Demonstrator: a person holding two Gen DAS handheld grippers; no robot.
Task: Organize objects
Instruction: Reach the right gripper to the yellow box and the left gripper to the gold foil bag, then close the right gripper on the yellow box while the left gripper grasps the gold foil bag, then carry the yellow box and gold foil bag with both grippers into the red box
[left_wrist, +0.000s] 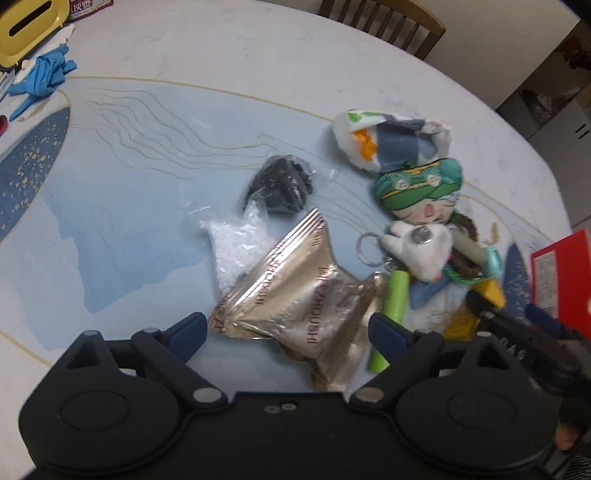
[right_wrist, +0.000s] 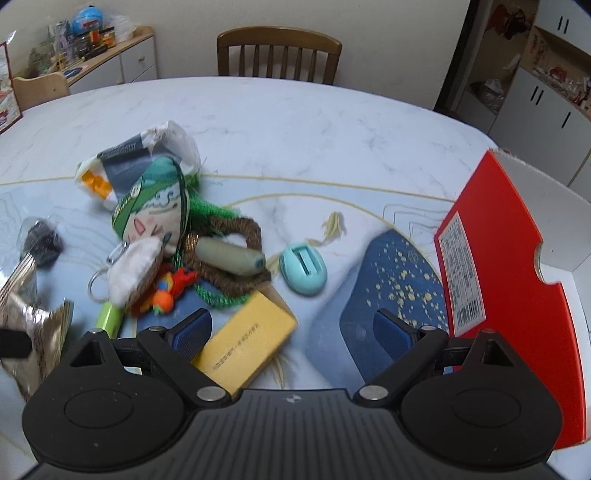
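A pale marbled worktop (right_wrist: 295, 122) holds a loose heap of small things. The left tool (left_wrist: 286, 326) hovers with its jaws spread wide on either side of a crumpled gold foil packet (left_wrist: 295, 295), gripping nothing. Just beyond the packet lie a clear bag of white granules (left_wrist: 236, 243) and a small black bundle (left_wrist: 280, 184). To the right, a green-hatted plush doll (left_wrist: 421, 195) lies over a white plush keychain (left_wrist: 421, 251), with a lime green tube (left_wrist: 391, 314) beside them. The right tool (right_wrist: 291, 328) is also wide open and empty, its left finger just beside a yellow box (right_wrist: 247, 343). Ahead of it sit a mint oval case (right_wrist: 303, 269) and a grey-green cylinder (right_wrist: 229, 256) resting on brown cord. A red and white open box (right_wrist: 517, 258) stands at the right edge. A wooden chair (right_wrist: 277, 55) stands beyond the worktop.
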